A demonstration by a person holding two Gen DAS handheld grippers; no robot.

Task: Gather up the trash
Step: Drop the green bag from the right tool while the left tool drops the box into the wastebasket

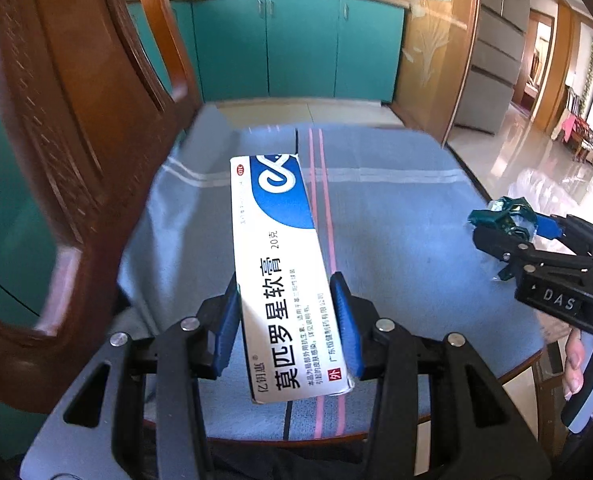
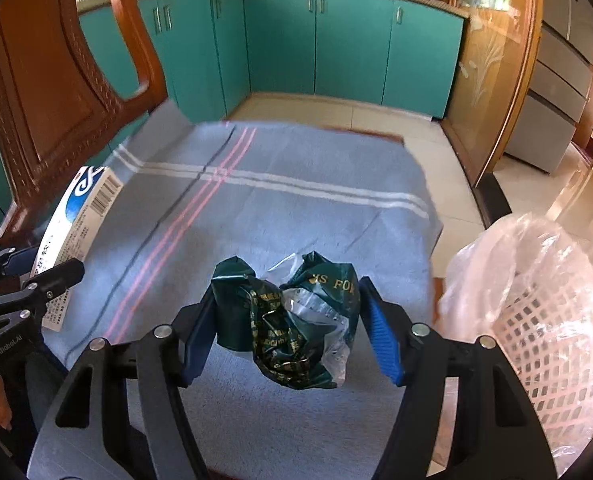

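Observation:
My left gripper [image 1: 286, 284] is shut on a long white and blue ointment box [image 1: 280, 264] and holds it above the blue cloth on the chair seat. The box also shows at the left of the right wrist view [image 2: 80, 224]. My right gripper [image 2: 286, 284] is shut on a crumpled dark green wrapper [image 2: 288, 316] with clear plastic in it, above the cloth. In the left wrist view the right gripper [image 1: 496, 224] shows at the right with the wrapper [image 1: 504, 212] in it.
A blue striped cloth [image 2: 296, 184] covers the wooden chair seat. The chair back [image 1: 68, 128] rises at the left. A pink lattice basket lined with a clear bag [image 2: 536, 304] stands on the floor at the right. Teal kitchen cabinets [image 2: 336, 40] stand behind.

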